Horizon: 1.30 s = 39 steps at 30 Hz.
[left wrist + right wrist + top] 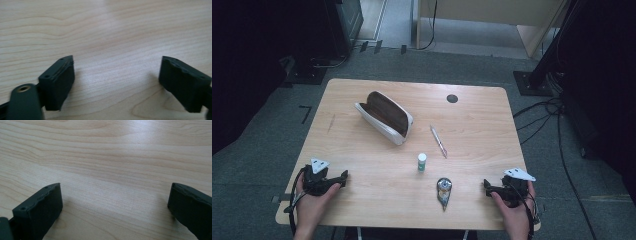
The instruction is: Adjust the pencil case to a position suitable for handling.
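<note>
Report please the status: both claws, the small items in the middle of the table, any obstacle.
Left claw open, empty. Right claw open, empty. Tape dispenser, glue stick, pen, open pencil case untouched. Nothing between claws and items.

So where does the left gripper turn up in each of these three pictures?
High view: the left gripper sits at the lower left, held in the person's left hand, jaws pointing toward the table's middle.
Left gripper view: its own two black jaws rise from the bottom corners, standing apart with bare wood between them.
Right gripper view: the two black jaws here are the other gripper's own.
Shared landmark: the light wooden table, whose grain runs across all three.
</note>
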Motion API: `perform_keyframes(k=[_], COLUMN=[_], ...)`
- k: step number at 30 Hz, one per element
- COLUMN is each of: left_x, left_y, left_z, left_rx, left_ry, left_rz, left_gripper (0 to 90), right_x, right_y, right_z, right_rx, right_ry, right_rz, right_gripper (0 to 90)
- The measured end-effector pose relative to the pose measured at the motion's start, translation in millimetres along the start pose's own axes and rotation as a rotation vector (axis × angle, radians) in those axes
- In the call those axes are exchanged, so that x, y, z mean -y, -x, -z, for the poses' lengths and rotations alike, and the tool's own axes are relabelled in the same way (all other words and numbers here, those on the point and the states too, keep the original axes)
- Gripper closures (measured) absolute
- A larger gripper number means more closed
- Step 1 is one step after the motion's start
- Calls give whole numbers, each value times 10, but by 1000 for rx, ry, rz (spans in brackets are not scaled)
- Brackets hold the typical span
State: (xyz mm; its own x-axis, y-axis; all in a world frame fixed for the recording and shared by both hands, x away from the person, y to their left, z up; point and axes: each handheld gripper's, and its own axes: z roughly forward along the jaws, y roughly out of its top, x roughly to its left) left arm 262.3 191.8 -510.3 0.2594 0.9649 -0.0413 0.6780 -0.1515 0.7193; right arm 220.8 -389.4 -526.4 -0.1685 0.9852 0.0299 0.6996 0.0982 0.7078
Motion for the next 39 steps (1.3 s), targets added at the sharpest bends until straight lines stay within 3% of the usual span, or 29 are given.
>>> perform_keyframes(k=[5,11,13,16,18,20,21,22,26,29,32,39], left_x=[-220,-438,-581,-699,-721,-734,-729,-720,-677,-633,-602,-475], left_y=[91,212,285,347,361,365,362,357,306,269,253,187], left_z=[75,75,77,73,73,64,52,42,24,17,16,1], left_rx=[75,108,127,127,127,135,132,130,132,127,127,116], left_ry=[59,82,98,112,117,119,114,110,104,103,99,82], left_rz=[36,35,34,24,24,21,18,19,29,22,21,29], left_gripper=[156,161,161,189,191,192,191,191,192,201,202,179], right_x=[-9,-8,-9,-7,-4,11,14,5,-117,-310,-429,-989], right_y=[-2,-2,-2,-4,-7,-22,-36,-50,-131,-302,-398,-718], right_z=[-11,-11,-11,-8,-1,43,70,88,151,187,178,122], right_rx=[2,2,3,1,-2,-6,-1,-9,-73,-153,-193,-312], right_ry=[2,3,2,4,8,51,69,83,111,179,200,236], right_rz=[4,4,4,4,2,5,8,11,43,105,124,193], right_gripper=[0,0,0,3,46,290,335,313,366,417,444,449])
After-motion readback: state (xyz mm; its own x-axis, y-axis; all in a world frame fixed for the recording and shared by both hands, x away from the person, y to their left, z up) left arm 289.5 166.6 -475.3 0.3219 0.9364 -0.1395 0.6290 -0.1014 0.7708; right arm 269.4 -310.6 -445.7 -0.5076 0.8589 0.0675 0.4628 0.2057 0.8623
